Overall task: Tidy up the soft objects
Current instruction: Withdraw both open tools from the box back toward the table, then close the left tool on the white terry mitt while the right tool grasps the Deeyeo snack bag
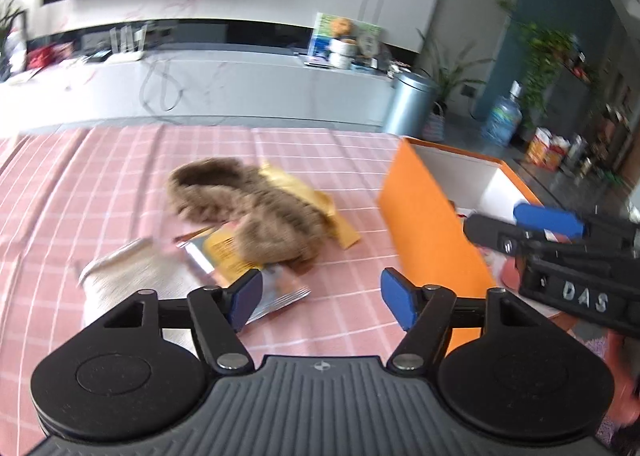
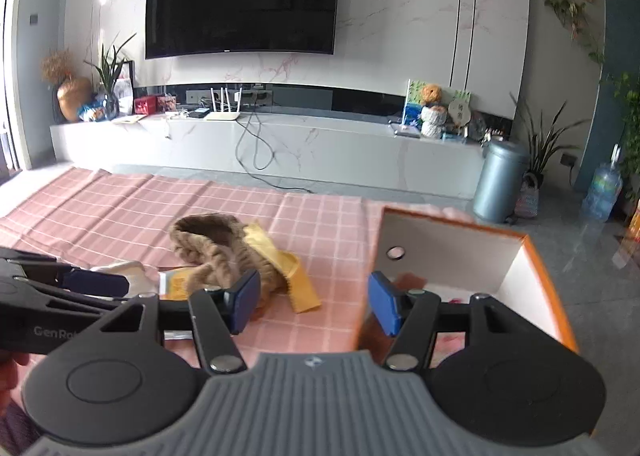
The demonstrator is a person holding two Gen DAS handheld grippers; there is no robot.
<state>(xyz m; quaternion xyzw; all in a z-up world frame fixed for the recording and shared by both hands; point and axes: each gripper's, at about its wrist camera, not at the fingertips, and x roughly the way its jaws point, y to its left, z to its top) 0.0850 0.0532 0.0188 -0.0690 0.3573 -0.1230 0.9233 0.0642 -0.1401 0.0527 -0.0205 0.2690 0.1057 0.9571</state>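
Looking at the pile from where I'm standing, the brown knitted hat (image 2: 224, 252) is the obvious next thing to grab. It sits on the pink checked cloth (image 2: 132, 208) well to the left of the orange box (image 2: 560, 296), slumped over a yellow fabric piece (image 2: 298, 276) that pokes out on the side nearer the box. On the far side from the box, touching the hat's edge, there's a shiny snack packet (image 1: 228, 256) and a whitish knitted thing (image 1: 132, 276), blurry enough that I can't say what it is.

Both sets of tongs are wide open and holding nothing. The left tongs (image 1: 320, 298) hover just short of the pile, the left pad over the packet corner. The right tongs (image 2: 314, 302) hang at the box's near left corner, one pad on the cloth side and the other over the inside of the box.

My guess on handling: the hat looks chunky, floppy and very light, so it'll squash flat and droop from wherever it's pinched. I'd go for the thick rolled rim or the bunched middle, where there's enough bulk for the pads to bite. Nothing fragile here, and knit shouldn't slip. The risk is snagging the yellow piece or dragging the packet along. The packet looks slick and crinkly, so pinch its sealed edge. Something reddish already lies in the box, too hidden to identify.
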